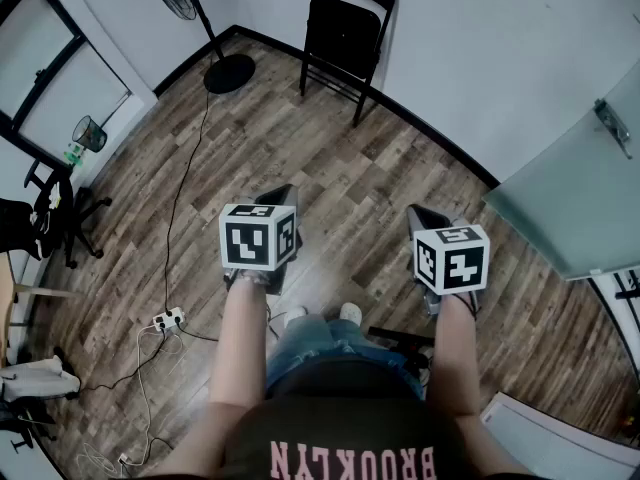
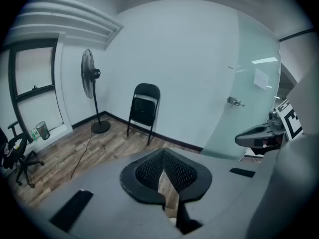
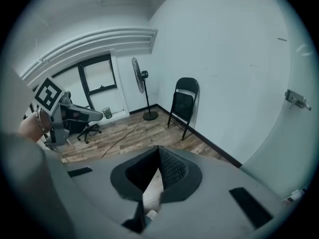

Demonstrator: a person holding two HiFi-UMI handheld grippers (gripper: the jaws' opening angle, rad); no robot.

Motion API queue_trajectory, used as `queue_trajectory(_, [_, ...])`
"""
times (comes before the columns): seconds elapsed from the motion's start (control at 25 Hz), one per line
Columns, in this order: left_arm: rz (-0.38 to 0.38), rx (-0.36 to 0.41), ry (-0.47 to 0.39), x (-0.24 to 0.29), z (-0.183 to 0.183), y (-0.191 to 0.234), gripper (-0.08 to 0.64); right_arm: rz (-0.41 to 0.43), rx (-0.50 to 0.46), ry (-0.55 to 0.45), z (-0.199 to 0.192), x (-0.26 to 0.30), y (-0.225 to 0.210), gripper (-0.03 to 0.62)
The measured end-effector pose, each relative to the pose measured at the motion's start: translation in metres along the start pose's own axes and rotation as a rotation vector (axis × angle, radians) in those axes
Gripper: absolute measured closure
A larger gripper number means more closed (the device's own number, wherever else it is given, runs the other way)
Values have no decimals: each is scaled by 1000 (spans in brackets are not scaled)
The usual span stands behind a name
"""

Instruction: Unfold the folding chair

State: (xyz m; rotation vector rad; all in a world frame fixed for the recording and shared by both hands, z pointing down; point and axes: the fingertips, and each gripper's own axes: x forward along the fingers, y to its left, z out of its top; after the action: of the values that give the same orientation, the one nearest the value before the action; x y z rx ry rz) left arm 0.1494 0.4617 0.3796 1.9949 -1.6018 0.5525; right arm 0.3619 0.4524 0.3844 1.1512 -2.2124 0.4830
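While the folding chair [image 1: 343,28] stands folded just right of the fan [image 1: 229,73], well away from me, my left gripper [image 1: 279,198] and right gripper [image 1: 424,218] are closed on nothing. I'd approach first, then open both.

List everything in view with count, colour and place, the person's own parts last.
folding chair: one, black, folded, at the far white wall
pedestal fan: one, black, in the corner left of the chair
cable: one, dark, along the floor from the fan toward the person
power strip: one, white, on the floor at the person's left
office chair: one, black, at the left edge
waste basket: one, dark mesh, by the window
glass door: one, frosted, at the right
floor: brown wood planks
shoes: two, white, under the person
left hand-held gripper: one, grey, shut, empty
right hand-held gripper: one, grey, shut, empty
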Motion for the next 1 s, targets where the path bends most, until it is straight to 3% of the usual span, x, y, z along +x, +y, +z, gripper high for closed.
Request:
queue_trajectory(0.2, [-18,8,1,4,7,24,565,-50,6,-24,15,8,10,591])
queue_trajectory(0.48, [-59,99,14,9,24,63,565,-127,69,-73,38,15,35,591])
queue_trajectory(0.68, [-87,98,-66,8,43,89,559,-223,104,-139,52,23,49,588])
queue_trajectory(0.72, [-111,109,-78,7,46,91,373,-232,118,-150,54,26,53,517])
queue_trajectory(0.76, [-129,123,-89,7,48,93,200,-234,137,-176,59,29,58,295])
queue_trajectory(0.8, [-131,136,-104,6,50,98,116,-240,155,-213,64,30,63,219])
queue_trajectory(0.88, [-103,154,-134,2,54,113,30,-280,159,-282,75,29,73,74])
queue_trajectory(1.0, [-88,137,-161,0,58,130,-11,-322,145,-314,83,29,85,33])
